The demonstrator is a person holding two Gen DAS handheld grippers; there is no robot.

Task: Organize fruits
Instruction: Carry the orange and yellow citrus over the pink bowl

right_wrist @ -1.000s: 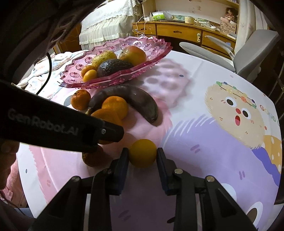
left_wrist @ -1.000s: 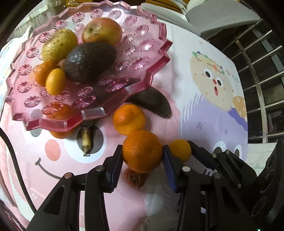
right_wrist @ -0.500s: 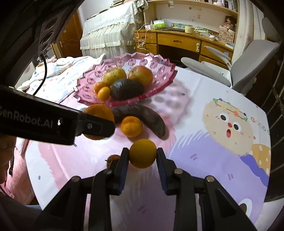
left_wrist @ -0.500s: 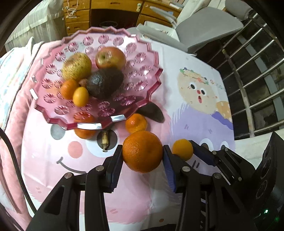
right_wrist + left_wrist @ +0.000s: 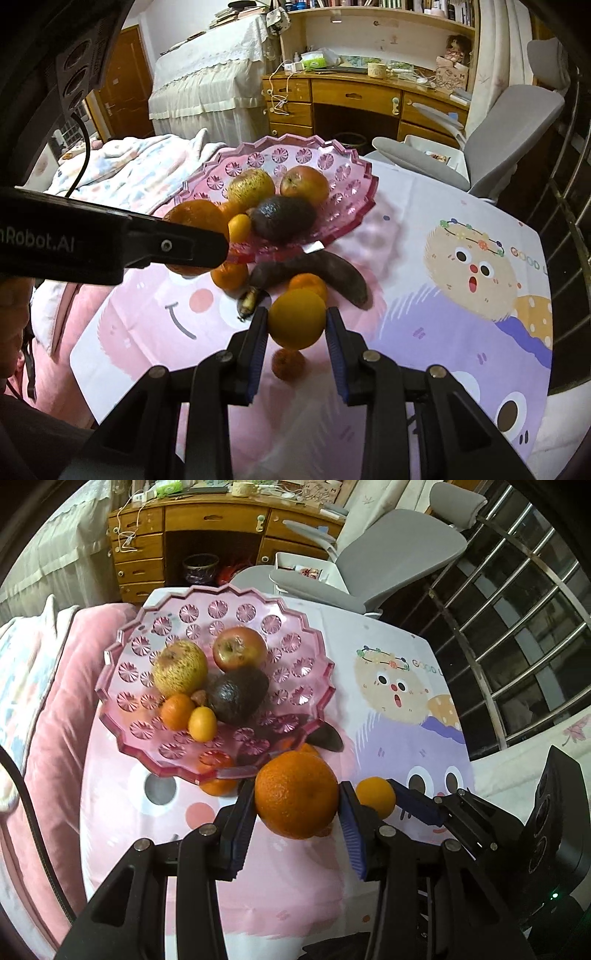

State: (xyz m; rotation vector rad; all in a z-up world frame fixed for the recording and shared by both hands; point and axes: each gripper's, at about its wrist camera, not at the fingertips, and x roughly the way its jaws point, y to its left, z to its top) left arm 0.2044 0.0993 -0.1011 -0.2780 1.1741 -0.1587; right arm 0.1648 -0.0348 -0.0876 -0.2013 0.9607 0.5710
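My left gripper (image 5: 297, 812) is shut on a large orange (image 5: 296, 794) and holds it high above the table, in front of the pink glass fruit plate (image 5: 314, 705). My right gripper (image 5: 296, 330) is shut on a smaller yellow-orange citrus (image 5: 297, 319), also lifted; it shows to the right in the left wrist view (image 5: 375, 797). The plate holds a red apple (image 5: 240, 648), a yellowish apple (image 5: 180, 668), an avocado (image 5: 236, 694) and two small citrus. A dark banana (image 5: 314, 271), two tangerines (image 5: 229, 275) and a small reddish fruit (image 5: 288, 363) lie on the tablecloth.
The table wears a pink and purple cartoon cloth (image 5: 480, 295). A grey office chair (image 5: 369, 565) and a wooden desk (image 5: 351, 96) stand behind it. A metal railing (image 5: 517, 627) runs along the right. A pink blanket (image 5: 44, 701) lies at the left.
Both grippers have risen well above the table with their fruits held. The plate and loose fruit now look smaller and lower in both views.
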